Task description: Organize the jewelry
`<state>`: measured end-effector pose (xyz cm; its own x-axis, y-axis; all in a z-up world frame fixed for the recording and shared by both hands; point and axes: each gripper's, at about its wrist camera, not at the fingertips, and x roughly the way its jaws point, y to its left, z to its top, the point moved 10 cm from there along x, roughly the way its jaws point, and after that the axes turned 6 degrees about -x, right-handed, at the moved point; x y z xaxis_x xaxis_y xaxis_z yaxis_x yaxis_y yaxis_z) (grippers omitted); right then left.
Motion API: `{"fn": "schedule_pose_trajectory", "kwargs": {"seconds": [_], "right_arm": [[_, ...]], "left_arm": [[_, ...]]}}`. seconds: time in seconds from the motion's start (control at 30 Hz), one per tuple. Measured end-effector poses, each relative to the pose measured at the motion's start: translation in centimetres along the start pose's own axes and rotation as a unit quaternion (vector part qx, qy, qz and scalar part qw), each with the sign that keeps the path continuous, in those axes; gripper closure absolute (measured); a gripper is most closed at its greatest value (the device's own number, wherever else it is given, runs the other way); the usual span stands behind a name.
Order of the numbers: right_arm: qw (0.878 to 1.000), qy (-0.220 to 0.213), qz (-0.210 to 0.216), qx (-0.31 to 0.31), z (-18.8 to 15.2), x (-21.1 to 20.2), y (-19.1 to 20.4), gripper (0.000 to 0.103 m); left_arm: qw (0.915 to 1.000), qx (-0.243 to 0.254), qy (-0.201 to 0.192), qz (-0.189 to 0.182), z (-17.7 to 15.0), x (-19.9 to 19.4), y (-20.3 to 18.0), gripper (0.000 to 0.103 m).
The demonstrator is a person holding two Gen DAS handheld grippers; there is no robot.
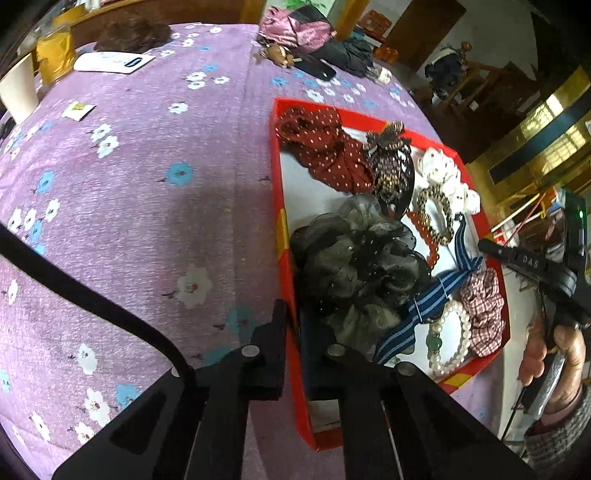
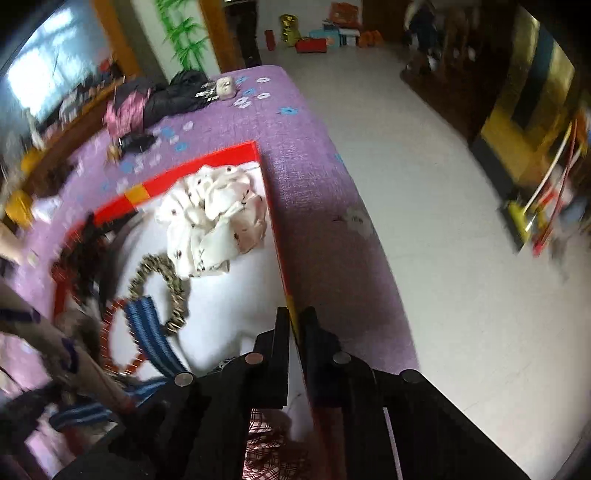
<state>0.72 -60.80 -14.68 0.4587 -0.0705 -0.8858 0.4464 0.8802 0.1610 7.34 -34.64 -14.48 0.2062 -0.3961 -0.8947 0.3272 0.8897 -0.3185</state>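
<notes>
A red box with a white floor lies on the purple flowered cloth. It holds a red dotted scrunchie, a grey gauze scrunchie, a white scrunchie, a leopard hair tie, a blue striped ribbon, a pearl bracelet, a plaid scrunchie and a red bead bracelet. My left gripper is shut on the box's near left wall. My right gripper is shut on the box's right wall.
On the far cloth lie pink and black clothes, a black phone, a white card, a brown wig, a yellow jar and a paper cup. White floor lies beyond the table's right edge.
</notes>
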Motion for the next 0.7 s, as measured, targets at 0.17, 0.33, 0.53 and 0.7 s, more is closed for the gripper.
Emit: {"fn": "schedule_pose_trajectory", "kwargs": {"seconds": [0.17,0.33,0.53,0.7], "right_arm": [[0.999,-0.033,-0.001,-0.019,0.3,-2.2,2.6,0.097],[0.998,-0.052,0.024,-0.034,0.7,-3.6,6.5,0.097],[0.996,-0.046,0.043,-0.057,-0.6,-2.4,12.4,0.098],[0.996,-0.021,0.060,-0.069,-2.9,-0.5,17.2,0.098]], "left_arm": [[0.9988,0.011,-0.041,0.023,1.0,-3.2,1.2,0.098],[0.9980,-0.020,-0.055,0.023,1.6,-5.9,4.8,0.098],[0.9951,-0.038,-0.073,0.056,1.1,-8.3,10.2,0.098],[0.9922,-0.072,-0.068,0.076,0.4,-8.9,15.8,0.098]]}}
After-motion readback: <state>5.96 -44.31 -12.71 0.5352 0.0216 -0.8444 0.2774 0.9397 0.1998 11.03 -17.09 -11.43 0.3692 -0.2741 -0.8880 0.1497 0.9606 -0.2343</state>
